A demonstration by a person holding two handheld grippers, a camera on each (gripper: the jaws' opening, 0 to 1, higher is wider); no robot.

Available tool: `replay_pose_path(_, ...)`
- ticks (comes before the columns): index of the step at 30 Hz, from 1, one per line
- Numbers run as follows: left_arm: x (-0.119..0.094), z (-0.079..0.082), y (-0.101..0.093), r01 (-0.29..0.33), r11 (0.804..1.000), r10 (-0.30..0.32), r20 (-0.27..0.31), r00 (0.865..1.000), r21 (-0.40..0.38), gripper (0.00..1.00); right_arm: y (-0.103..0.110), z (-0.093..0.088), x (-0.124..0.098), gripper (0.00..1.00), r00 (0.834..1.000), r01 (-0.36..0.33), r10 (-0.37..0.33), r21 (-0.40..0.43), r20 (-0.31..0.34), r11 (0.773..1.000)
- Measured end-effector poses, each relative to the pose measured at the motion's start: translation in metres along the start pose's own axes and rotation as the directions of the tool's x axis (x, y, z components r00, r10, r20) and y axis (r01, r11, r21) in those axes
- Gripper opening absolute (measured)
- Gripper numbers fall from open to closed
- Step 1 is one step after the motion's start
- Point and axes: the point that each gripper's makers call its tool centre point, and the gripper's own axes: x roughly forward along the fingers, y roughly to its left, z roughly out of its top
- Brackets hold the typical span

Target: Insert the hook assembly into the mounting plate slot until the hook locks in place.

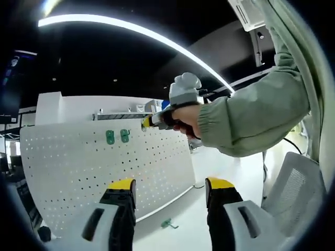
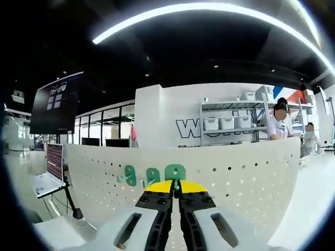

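A white pegboard mounting plate (image 1: 78, 162) stands upright on the table, with two green hooks (image 1: 117, 136) hung near its top edge. My right gripper (image 1: 147, 123), held by a hand in a green sleeve, reaches the plate's top just right of them. In the right gripper view the right gripper (image 2: 176, 187) is shut on a green hook (image 2: 175, 172) held against the plate (image 2: 241, 178); two mounted hooks (image 2: 140, 175) sit to its left. My left gripper (image 1: 170, 184) hangs open in front of the plate, holding nothing. Another green hook (image 1: 168, 224) lies on the table.
A mesh-backed white chair (image 1: 293, 183) stands at the right. A laptop on a stand (image 2: 48, 172) sits left of the plate, below a dark wall screen (image 2: 56, 102). Behind the plate are shelves with white bins (image 2: 226, 123) and people at the far right.
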Motion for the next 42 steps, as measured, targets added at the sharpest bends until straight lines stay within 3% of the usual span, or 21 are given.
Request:
replay_pose_path(15, 0.000, 0.000, 0.003, -0.008, 1.000, 0.008, 0.003, 1.000, -0.014, 0.56, -0.005, -0.016, 0.016, 0.01, 0.999, 0.026, -0.026, -0.009, -0.038, 1.000)
replay_pose_path(30, -0.001, 0.000, 0.004, -0.012, 1.000, 0.012, 0.004, 1.000, -0.025, 0.56, -0.008, -0.011, 0.031, 0.01, 0.999, 0.040, -0.040, -0.008, -0.030, 0.999)
replay_pose_path(42, -0.001, -0.002, 0.006, -0.015, 0.999, 0.015, -0.001, 1.000, -0.032, 0.56, -0.010, -0.019, 0.039, 0.01, 0.998, 0.048, -0.049, -0.036, -0.050, 0.998)
